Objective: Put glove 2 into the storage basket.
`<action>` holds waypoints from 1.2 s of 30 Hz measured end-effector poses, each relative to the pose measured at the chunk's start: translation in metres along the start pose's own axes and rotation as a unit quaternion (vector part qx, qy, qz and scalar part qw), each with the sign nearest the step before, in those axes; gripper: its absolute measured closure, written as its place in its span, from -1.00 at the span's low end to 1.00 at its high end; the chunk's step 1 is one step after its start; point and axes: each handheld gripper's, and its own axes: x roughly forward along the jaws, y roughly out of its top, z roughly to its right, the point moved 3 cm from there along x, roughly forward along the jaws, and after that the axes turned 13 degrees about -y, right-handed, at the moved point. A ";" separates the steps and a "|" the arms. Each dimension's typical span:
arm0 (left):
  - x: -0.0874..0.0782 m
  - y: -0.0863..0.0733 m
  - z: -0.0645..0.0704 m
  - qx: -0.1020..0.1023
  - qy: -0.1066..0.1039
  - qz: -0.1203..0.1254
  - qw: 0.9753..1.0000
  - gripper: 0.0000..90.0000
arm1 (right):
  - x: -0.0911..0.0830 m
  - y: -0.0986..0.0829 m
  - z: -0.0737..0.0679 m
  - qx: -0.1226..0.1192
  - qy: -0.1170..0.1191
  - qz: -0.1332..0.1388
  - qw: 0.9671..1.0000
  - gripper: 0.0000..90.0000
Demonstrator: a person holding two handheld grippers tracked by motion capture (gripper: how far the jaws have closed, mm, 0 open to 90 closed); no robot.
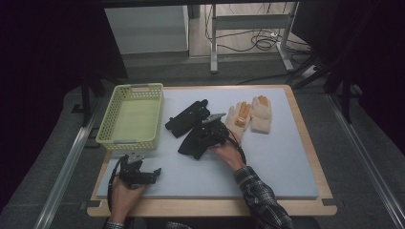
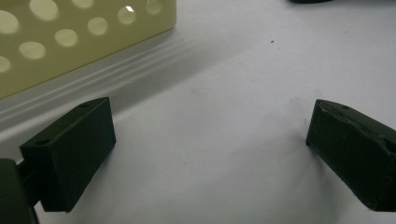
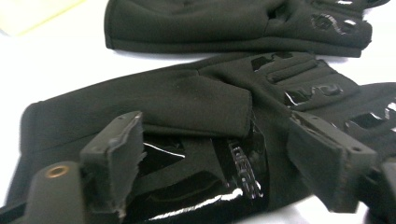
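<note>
High view: left claw [image 1: 152,172] at 7 o'clock on desk [image 1: 305,143], spread, near yellow basket [image 1: 131,117]. Right claw [image 1: 206,128] over near black glove [image 1: 196,142] at centre; cream gloves [image 1: 250,114] at 1 o'clock.
Left gripper view: spread wide, nothing between.
Right gripper view: spread astride near black glove [image 3: 187,112], not pinching; second black glove [image 3: 224,23] at 12 o'clock.

Basket [image 1: 131,117]: pale yellow-green plastic w/ round-hole pattern on walls, grey tabs at its ends. Right of basket, two black gloves [image 1: 187,117] [image 1: 198,142], matte fabric w/ glossy black printed strips on palm & fingers. Farther right of basket, pair of cream knit gloves [image 1: 261,114] [image 1: 237,119] w/ orange patches on fingers. Mat [image 1: 267,162] under all: light grey-blue; counter [image 1: 305,138] edge around it: light wood. Near basket's front, left gripper [image 1: 155,171] black, matte dark jaws. Right gripper [image 1: 210,130] black too. Sleeve [image 1: 260,198]: dark plaid, thin light lines.
</note>
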 end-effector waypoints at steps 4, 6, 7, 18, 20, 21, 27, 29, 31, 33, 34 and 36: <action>0.000 0.000 0.000 0.000 0.001 0.000 1.000 -0.96 | 0.005 0.001 -0.002 -0.001 0.019 -0.006 1.000 -0.35; 0.000 0.000 0.000 0.000 0.001 0.000 1.000 -0.96 | 0.005 0.000 -0.002 0.000 0.016 -0.006 1.000 -0.19; 0.000 0.000 0.000 0.001 0.001 0.000 1.000 -0.96 | 0.003 -0.001 -0.002 -0.006 0.002 -0.004 1.000 0.01; 0.000 0.000 0.000 0.000 0.000 0.000 1.000 -0.96 | -0.008 0.001 -0.005 -0.015 0.034 0.001 0.999 0.86; 0.000 0.000 0.000 0.000 0.000 0.000 1.000 -0.96 | -0.012 0.001 -0.003 -0.012 0.039 0.006 0.999 0.86; 0.000 0.000 0.000 0.000 0.000 0.000 1.000 -0.96 | -0.022 0.001 0.001 -0.005 0.051 0.009 0.999 0.86; 0.000 0.000 0.000 0.000 0.001 0.000 1.000 -0.96 | -0.057 0.000 0.009 0.003 0.086 0.023 0.996 0.86; 0.000 0.000 0.000 0.000 0.001 0.000 1.000 -0.96 | -0.069 -0.002 0.007 -0.011 0.093 0.027 0.995 0.86; 0.000 0.000 0.000 0.000 0.001 0.000 1.000 -0.96 | -0.082 -0.006 0.003 -0.020 0.100 0.031 0.994 0.86; 0.000 0.000 0.000 0.000 0.001 0.000 1.000 -0.96 | -0.097 -0.011 -0.002 -0.029 0.108 0.034 0.993 0.86; 0.000 0.000 0.000 0.000 0.001 0.000 1.000 -0.96 | -0.100 -0.013 -0.004 -0.034 0.110 0.035 0.993 0.86; 0.000 0.000 0.000 0.001 0.001 -0.001 1.000 -0.96 | -0.107 -0.022 -0.009 -0.044 0.117 0.031 0.992 0.86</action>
